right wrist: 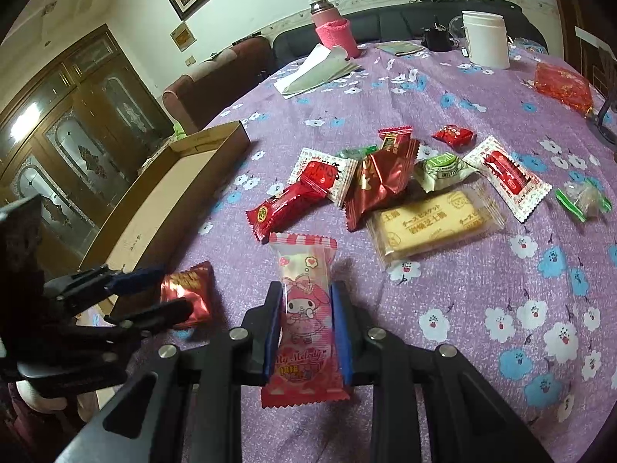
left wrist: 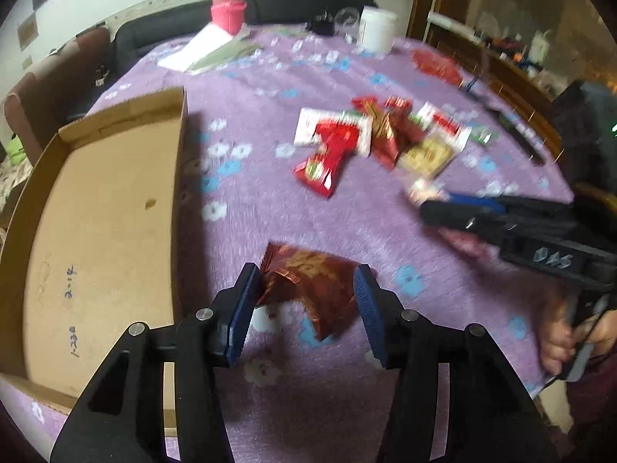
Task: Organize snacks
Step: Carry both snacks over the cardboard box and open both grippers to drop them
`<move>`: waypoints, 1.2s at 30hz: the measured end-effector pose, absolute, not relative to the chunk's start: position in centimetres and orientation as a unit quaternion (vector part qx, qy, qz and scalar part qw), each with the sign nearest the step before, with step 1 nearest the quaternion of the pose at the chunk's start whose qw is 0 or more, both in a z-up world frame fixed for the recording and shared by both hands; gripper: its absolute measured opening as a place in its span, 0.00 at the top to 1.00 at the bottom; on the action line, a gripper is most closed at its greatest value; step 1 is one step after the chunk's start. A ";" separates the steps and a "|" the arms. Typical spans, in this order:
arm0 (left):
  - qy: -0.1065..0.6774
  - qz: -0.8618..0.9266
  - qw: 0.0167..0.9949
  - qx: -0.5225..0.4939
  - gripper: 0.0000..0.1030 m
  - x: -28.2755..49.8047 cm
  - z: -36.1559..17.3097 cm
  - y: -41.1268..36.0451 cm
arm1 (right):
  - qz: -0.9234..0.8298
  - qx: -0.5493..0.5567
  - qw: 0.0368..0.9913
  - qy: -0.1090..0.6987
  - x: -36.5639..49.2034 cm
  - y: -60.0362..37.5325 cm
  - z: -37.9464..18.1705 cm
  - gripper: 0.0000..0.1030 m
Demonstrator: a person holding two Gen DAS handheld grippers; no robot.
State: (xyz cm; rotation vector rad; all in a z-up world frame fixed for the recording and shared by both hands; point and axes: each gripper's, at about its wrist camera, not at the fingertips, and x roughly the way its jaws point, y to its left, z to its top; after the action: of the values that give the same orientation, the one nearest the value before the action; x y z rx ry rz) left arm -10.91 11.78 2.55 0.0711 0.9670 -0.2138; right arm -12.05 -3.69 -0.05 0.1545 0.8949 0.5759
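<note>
**Snack sorting — two packets in hand, box waiting**

Left tongs [left wrist: 304,289]: standing partly open around a dark red foil packet [left wrist: 308,289] that is lying on the purple flowered desk [left wrist: 270,212], just beside the cardboard box [left wrist: 96,212]. The pads are not visibly pressing it.

Right tongs [right wrist: 306,324]: gripping a pink cartoon-print packet [right wrist: 304,320] narrowly, lengthwise between the pads.

Remaining snacks [right wrist: 385,185]: sitting in a loose pile mid-desk, well apart from the box.

Step, as judged: the box is looking empty, so sorting is only beginning. The next move is calling for the left tongs to close on the foil packet and carry it over the box wall — or for the right to bring its packet across.

Views: the left wrist view is showing the box floor; the right wrist view is showing the pink packet's print and the pile sharply.
</note>
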 end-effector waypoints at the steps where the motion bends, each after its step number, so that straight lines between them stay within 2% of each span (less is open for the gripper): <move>1: 0.462 -0.104 0.880 0.041 0.51 -11.1 2.4 11.5 | 0.275 0.072 0.859 0.426 -12.1 -3.6 0.0 0.72; 3: 0.455 -0.101 0.882 0.066 0.51 -11.3 2.2 10.5 | 0.277 0.070 0.858 0.427 -12.1 -3.5 -0.1 0.72; 5: 0.448 -0.094 0.886 0.076 0.57 -11.2 2.1 10.0 | 0.278 0.068 0.857 0.429 -12.1 -3.4 -0.2 0.74; 7: 0.440 -0.105 0.889 0.070 0.69 -11.2 2.3 9.9 | 0.278 0.063 0.858 0.427 -12.2 -3.3 -0.1 0.74; 10: 0.431 -0.115 0.893 0.058 0.76 -11.2 2.7 10.0 | 0.277 0.057 0.862 0.420 -12.6 -3.2 0.1 0.74; 14: 0.426 -0.135 0.894 0.031 0.80 -11.7 3.6 10.7 | 0.274 0.058 0.865 0.416 -13.1 -3.6 0.5 0.74; 15: 0.424 -0.144 0.894 0.018 0.86 -11.9 3.9 10.9 | 0.273 0.060 0.866 0.414 -13.1 -3.7 0.7 0.74; 23: 0.379 -0.179 0.905 -0.072 0.86 -14.0 7.6 14.8 | 0.279 0.060 0.868 0.406 -13.6 -3.1 2.2 0.74; 29: 0.345 -0.132 0.924 -0.097 0.86 -15.4 10.3 19.5 | 0.311 0.055 0.859 0.402 -13.8 -0.4 3.9 0.74; 36: 0.343 -0.048 0.930 -0.126 0.86 -16.3 9.2 25.6 | 0.365 0.055 0.835 0.409 -13.4 4.9 5.5 0.74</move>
State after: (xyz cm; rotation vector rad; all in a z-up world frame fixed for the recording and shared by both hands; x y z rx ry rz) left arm -16.30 25.58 9.24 -0.2576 0.7027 -0.0974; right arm -13.43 4.92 5.51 0.1166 0.8656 0.7721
